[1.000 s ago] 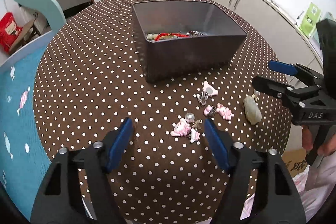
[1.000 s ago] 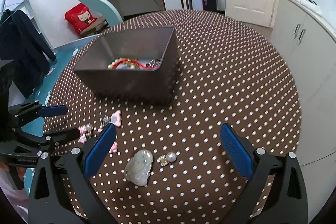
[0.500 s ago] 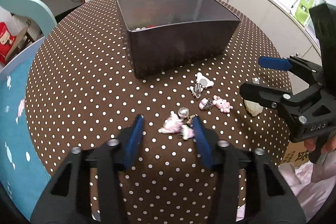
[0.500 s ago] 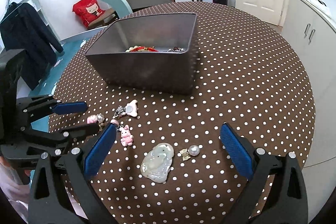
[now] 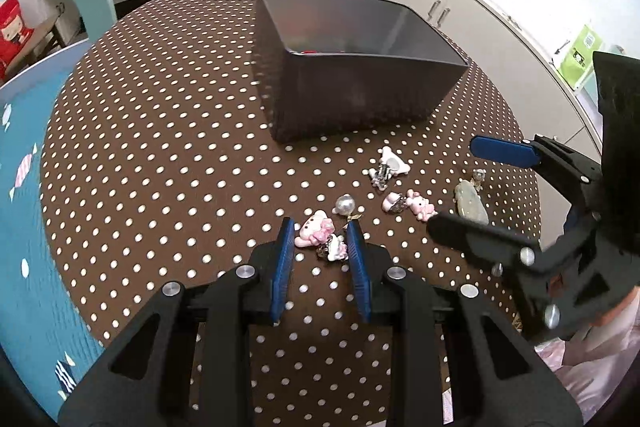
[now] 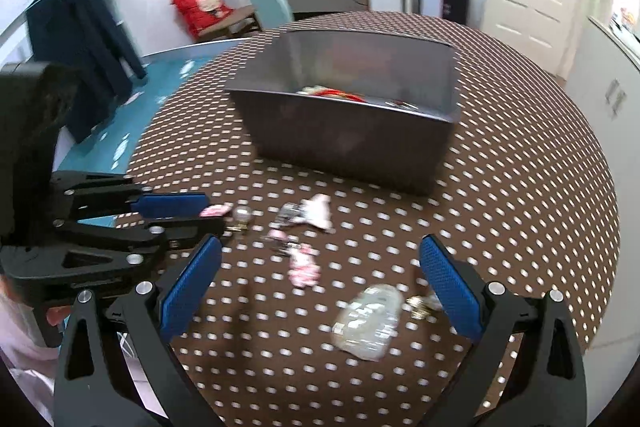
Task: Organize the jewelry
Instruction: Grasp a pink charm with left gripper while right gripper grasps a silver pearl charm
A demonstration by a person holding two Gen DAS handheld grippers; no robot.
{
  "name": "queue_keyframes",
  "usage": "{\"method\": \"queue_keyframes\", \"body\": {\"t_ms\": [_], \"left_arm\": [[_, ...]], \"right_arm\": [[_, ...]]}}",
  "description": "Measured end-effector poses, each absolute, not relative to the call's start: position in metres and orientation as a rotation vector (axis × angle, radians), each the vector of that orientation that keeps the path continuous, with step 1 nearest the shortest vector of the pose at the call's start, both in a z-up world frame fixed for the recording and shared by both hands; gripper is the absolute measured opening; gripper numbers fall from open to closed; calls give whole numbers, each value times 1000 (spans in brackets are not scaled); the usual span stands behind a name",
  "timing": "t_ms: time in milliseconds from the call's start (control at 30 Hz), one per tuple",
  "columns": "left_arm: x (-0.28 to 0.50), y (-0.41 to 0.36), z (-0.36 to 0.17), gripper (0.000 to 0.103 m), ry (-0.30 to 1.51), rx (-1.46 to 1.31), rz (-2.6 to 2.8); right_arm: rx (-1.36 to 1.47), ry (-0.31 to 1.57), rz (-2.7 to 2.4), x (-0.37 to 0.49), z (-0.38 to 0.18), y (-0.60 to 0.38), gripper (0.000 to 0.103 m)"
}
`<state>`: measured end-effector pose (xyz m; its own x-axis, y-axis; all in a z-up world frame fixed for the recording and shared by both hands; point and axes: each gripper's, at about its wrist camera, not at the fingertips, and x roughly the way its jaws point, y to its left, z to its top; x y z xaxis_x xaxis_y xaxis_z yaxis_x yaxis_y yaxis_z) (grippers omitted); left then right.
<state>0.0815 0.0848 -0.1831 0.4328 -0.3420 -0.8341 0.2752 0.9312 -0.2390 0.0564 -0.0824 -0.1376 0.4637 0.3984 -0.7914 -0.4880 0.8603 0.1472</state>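
Pink cat charm (image 5: pixel 316 233): laid on the dotted counter (image 5: pixel 160 163), between the blue pads of the left claw (image 5: pixel 320 241), whose jaws have just been closing; contact cannot be told. Right claw (image 6: pixel 320 277): spread wide, empty, above the pale jade pendant (image 6: pixel 370 323).

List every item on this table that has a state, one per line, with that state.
left gripper: fingers have just been closing around the pink cat charm, narrow gap, contact unclear
right gripper: fingers wide open over the pale jade pendant, holding nothing
grey bin: upright, open-topped, jewelry inside
pearl earring: loose on the tablecloth
white charm: loose on the cloth, outside the bin
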Motion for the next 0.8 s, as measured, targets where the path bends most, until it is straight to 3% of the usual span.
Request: {"method": "queue_keyframes", "body": {"t_ms": [67,367,600,733,800], "left_arm": [[77,89,-180,27,1047,-77,-377],[63,114,-167,27,1008,-150,-334],[57,130,-166,27,997,-196,-319],[57,132,-166,27,995,-203,-319],[56,132,-166,27,992,-207,-330]], "right_arm": [[-133,922,597,52,-136,-72,77],[-206,930,745,62,-141,-34,38],[-255,980,692,72,-157,-22,32],[-315,960,671,70,-158,-18,10],[-325,960,677,69,-158,-19,10]]}}
